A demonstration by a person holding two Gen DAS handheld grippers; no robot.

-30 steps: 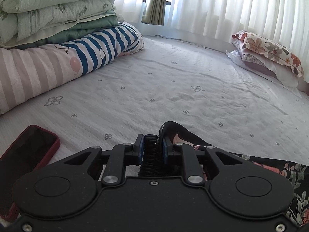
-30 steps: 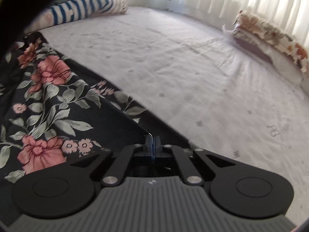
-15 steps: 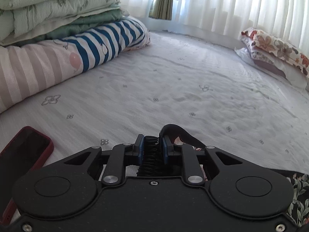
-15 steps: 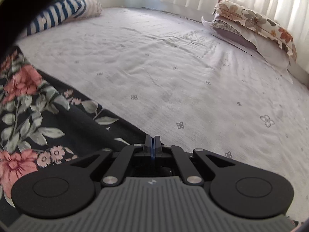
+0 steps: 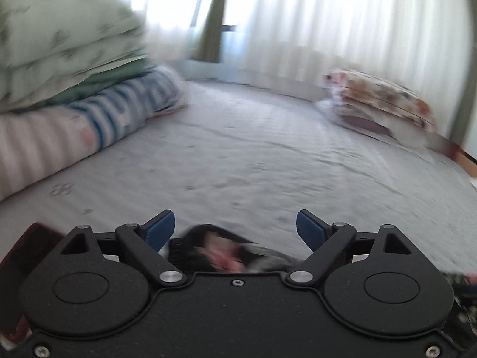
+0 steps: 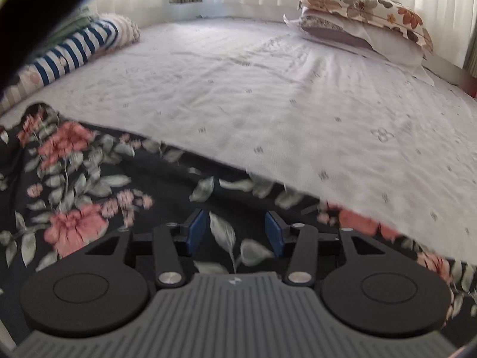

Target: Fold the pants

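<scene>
The pants (image 6: 89,185) are black with pink flowers and grey-green leaves. They lie flat on the bed across the lower part of the right wrist view. My right gripper (image 6: 235,228) is open just above the fabric and holds nothing. In the blurred left wrist view a bunched end of the pants (image 5: 220,250) lies between the jaws of my left gripper (image 5: 235,228), which is open wide and not holding it.
The bed sheet (image 6: 268,95) is white with small prints. Folded quilts (image 5: 68,68) are stacked at the left. Floral pillows (image 6: 363,18) lie at the far right by the curtains. A red phone (image 5: 26,244) lies at the left near the left gripper.
Both grippers were shut on the pants and have opened, letting the fabric go. The pants have settled flat on the bed, and both cameras have shifted.
</scene>
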